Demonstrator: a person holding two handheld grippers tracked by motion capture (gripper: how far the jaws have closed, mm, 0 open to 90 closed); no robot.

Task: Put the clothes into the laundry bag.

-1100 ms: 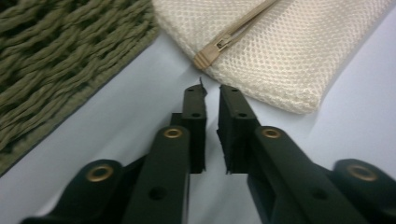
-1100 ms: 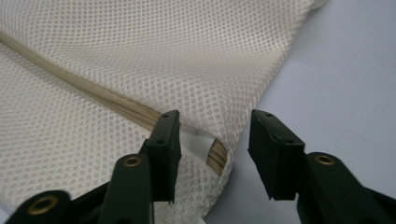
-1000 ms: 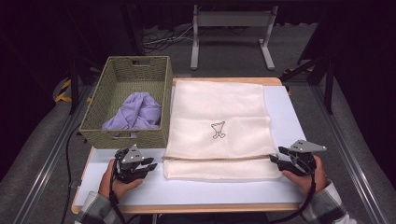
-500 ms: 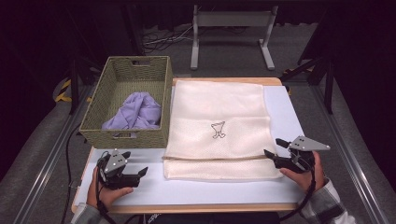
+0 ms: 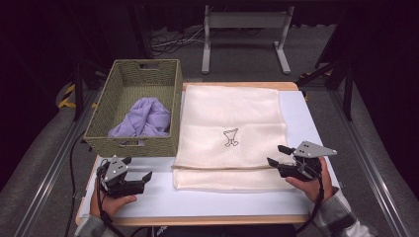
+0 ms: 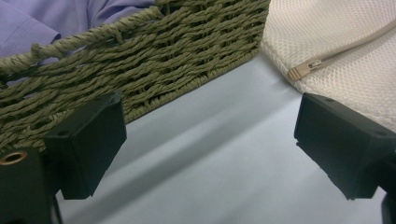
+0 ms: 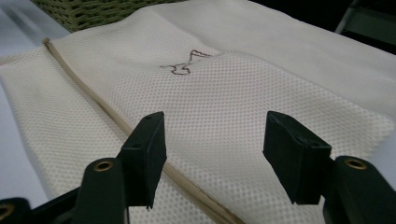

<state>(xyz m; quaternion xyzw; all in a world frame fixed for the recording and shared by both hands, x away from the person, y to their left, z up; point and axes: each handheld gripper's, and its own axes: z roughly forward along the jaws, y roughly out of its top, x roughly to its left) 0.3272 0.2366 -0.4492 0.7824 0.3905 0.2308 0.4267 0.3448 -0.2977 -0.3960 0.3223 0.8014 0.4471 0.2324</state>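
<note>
Centred on the white table (image 5: 316, 118), the cream mesh laundry bag (image 5: 230, 113) lies flat, its left edge just beside the woven basket (image 5: 99, 131). A small dark motif (image 5: 230, 137) sits near the middle of the bag. Near the bag's front edge a tan zipper line (image 7: 88, 95) runs across it, ending at the bag's front left corner in a tan tab (image 6: 303, 69).

The right gripper (image 5: 277, 159) hovers at the bag's front right corner, jaws spread wide and holding nothing; in the right gripper view its jaws straddle the mesh with the zipper line passing beside the left one. The left gripper (image 5: 139, 174) rests over bare table, off the bag's front left corner and in front of the basket, jaws likewise wide apart and empty.

Step in hand, as judged: approach to the bag's front edge, with no grasp yet made. The next move calls for the right gripper to descend and pinch the mesh at the bag's front right corner, and for the left gripper to travel toward the bag's zipper tab. The fabric is thin and slack; a shallow pinch could slip or catch both layers.

Inside the basket, left of the bag, lies a crumpled lilac garment (image 5: 143, 118).
</note>
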